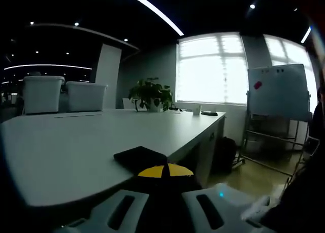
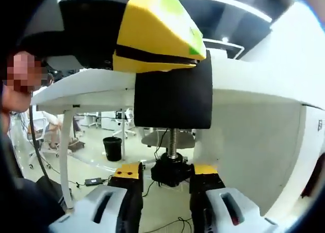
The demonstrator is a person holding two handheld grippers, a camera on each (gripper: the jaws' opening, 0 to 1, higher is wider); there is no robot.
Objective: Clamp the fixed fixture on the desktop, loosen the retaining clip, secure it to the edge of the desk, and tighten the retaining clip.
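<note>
The fixture is a black clamp. Its top plate [image 1: 138,158] lies on the white desk [image 1: 66,146] at the near edge. My left gripper [image 1: 165,171] is shut on it, yellow tips pressed together over the plate. From under the desk edge [image 2: 86,88], the right gripper view shows the clamp's black body [image 2: 172,96] hanging down. Its threaded screw [image 2: 172,140] ends in a black knob [image 2: 172,173]. My right gripper [image 2: 166,171] is shut on that knob from below. The left gripper [image 2: 152,30] appears above as a yellow and black wedge.
On the desk's far side stand a potted plant [image 1: 150,95] and two white bins [image 1: 43,93]. A whiteboard [image 1: 278,91] stands right of the desk, with a dark bag [image 1: 226,154] under it. Below are a black waste bin [image 2: 112,148], floor cables [image 2: 94,182] and a person at left.
</note>
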